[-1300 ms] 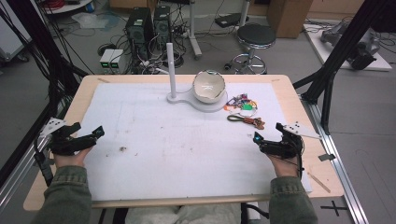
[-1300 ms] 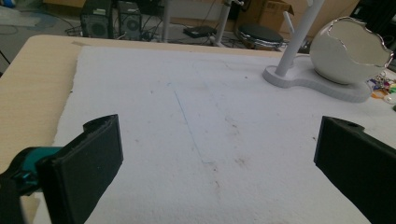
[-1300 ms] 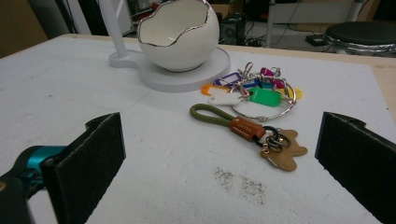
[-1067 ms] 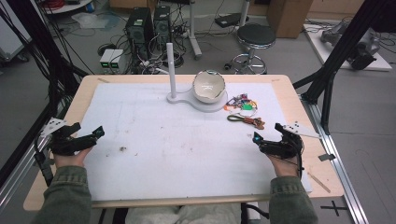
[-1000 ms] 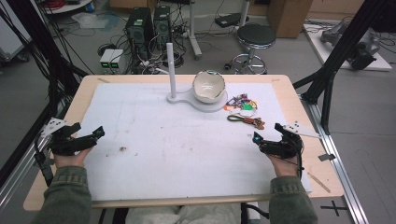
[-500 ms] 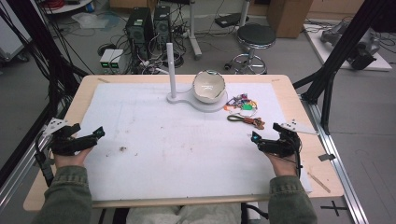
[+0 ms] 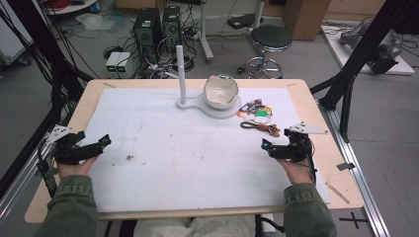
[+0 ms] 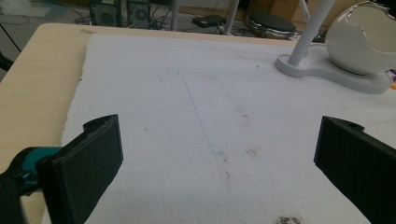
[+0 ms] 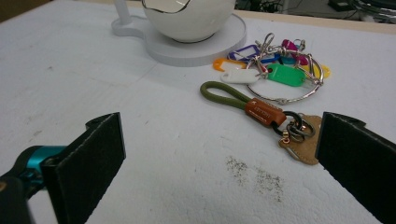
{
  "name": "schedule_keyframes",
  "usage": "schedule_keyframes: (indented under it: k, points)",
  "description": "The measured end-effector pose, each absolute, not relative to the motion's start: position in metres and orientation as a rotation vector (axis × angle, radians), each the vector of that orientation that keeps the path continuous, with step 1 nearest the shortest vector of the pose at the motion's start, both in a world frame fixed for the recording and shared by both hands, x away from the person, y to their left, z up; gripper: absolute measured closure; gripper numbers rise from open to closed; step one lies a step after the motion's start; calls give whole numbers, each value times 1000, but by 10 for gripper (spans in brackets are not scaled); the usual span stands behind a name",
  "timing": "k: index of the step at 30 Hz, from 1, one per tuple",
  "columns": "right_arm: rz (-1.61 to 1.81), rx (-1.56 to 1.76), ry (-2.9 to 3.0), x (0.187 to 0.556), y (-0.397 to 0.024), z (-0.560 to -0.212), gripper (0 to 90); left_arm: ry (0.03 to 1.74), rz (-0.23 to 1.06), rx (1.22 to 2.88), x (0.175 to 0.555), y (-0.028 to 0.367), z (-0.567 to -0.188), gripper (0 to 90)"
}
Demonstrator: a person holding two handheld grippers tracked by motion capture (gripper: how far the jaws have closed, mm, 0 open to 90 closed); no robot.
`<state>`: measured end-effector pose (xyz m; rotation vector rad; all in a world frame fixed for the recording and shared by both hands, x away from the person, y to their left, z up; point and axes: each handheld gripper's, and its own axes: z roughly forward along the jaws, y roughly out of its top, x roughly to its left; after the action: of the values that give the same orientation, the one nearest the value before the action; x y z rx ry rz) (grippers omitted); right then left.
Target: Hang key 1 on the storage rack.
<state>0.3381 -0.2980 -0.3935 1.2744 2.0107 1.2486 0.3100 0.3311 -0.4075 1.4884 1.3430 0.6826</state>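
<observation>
My left gripper (image 7: 104, 141) rests open at the left edge of the white mat (image 7: 188, 148), nothing between its jaws (image 8: 215, 158). At the right side my right gripper (image 7: 267, 146) is open too, jaws wide (image 9: 219, 158). Just ahead of it lies a green loop keychain (image 9: 233, 99) with a brown leather tag (image 9: 262, 112) and a tan fob (image 9: 301, 147). Behind that sits a metal ring of coloured key tags (image 9: 280, 74), which the high view also shows (image 7: 257, 107). A white bowl (image 7: 221, 92) stands on a white base with an upright post (image 7: 181, 74).
The wooden table (image 7: 86, 103) shows bare margins around the mat. A small stick (image 7: 337, 192) and a dark tape piece (image 7: 346, 166) lie at its right edge. Black frame struts (image 7: 356, 59) rise beside the table. Dark specks (image 7: 129, 158) dot the mat.
My right gripper has shifted slightly left, toward the green loop keychain. The left gripper has stayed put.
</observation>
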Motion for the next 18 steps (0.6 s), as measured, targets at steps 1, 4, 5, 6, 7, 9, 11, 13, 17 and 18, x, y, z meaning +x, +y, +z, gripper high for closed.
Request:
schedule_keyframes:
  k: [1,4,5,6,7,9,11,13,17,18]
  points:
    - [1242,1270,2018,340,-298,-392,8,1344,682,1487,310,331,-408,17]
    - [1243,1284,2030,344,-299,-390,8,1345,682,1488,310,331,-408,17]
    - [1235,1283,2032,346,-300,-390,8,1347,679,1489,310,331,-408,17]
    - [1229,1282,2031,347,-301,-389,8,1348,676,1487,311,331,-408,17]
    - [1226,1286,2032,349,-301,-387,8,1349,676,1488,311,331,-408,17]
    - [1223,1287,2032,351,-302,-385,8,1348,675,1485,311,331,-408,17]
    - [1223,1282,2038,354,-303,-383,8,1347,676,1485,311,331,-408,17]
    - [1214,1275,2037,356,-304,-379,8,1347,675,1483,311,331,-408,17]
    - [1206,1278,2047,362,-305,-373,8,1348,674,1483,312,331,-408,17]
    - [1207,1273,2052,363,-305,-373,8,1350,673,1485,312,331,-408,17]
